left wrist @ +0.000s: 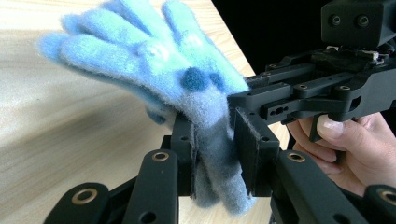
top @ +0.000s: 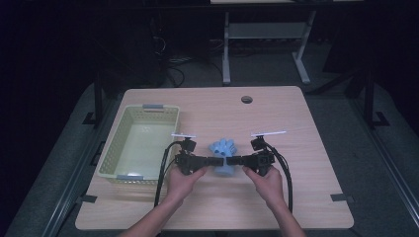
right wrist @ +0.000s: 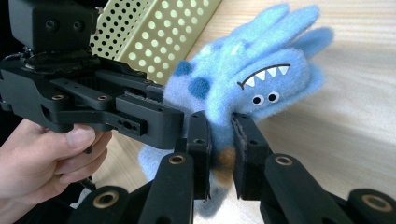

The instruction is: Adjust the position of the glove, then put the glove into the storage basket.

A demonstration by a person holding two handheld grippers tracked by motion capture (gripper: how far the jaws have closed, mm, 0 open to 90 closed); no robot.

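Observation:
A fuzzy blue monster-faced glove (top: 223, 150) hangs between my two grippers above the middle of the wooden table (top: 276, 197). My left gripper (top: 213, 162) is shut on the glove's cuff (left wrist: 212, 154) from the left, and in its own view the glove fingers (left wrist: 140, 51) fan up and away. From the right, my right gripper (top: 230, 161) is shut on the same cuff (right wrist: 220, 154); the glove's white teeth and eyes (right wrist: 264, 86) face its camera. The two grippers meet nose to nose at the cuff, each held in one of the person's hands.
A pale yellow perforated basket (top: 114, 148) stands on the left part of the table, close beside the left hand. A round cable hole (top: 246, 99) sits near the far edge. Beyond the table are a dark floor and a white desk frame (top: 226, 54).

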